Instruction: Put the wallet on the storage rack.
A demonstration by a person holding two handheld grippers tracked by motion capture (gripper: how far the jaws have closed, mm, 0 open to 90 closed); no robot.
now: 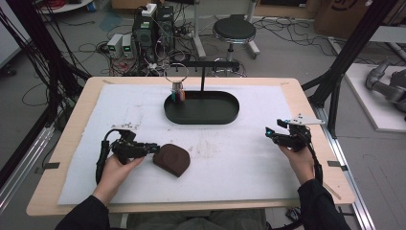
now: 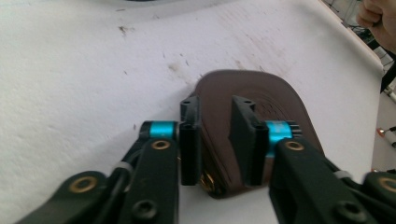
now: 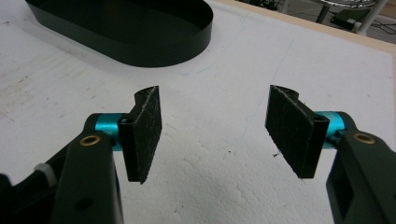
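Note:
A brown leather pouch (image 1: pixel 171 159) lies flat on the white mat, left of centre. My left gripper (image 1: pixel 155 147) is at its left edge. In the left gripper view the pouch (image 2: pixel 261 93) runs between and beneath the two black pads (image 2: pixel 190 140), which stand apart with a gap over the leather and do not press on it. My left gripper (image 2: pixel 217 105) is open. My right gripper (image 1: pixel 269 133) rests at the mat's right side, held by a hand. In the right gripper view my right gripper (image 3: pixel 215 100) stands wide open over bare mat, with nothing between its jaws.
A black oval tray (image 1: pixel 201 117) sits at the back centre of the mat, and its wall (image 3: pixel 140 51) is in the right gripper view. A black stand rises from it with a wire ring (image 1: pixel 177 76) and a small coloured tag (image 1: pixel 179 94). A stool (image 1: pixel 234 29) and cables lie beyond the table.

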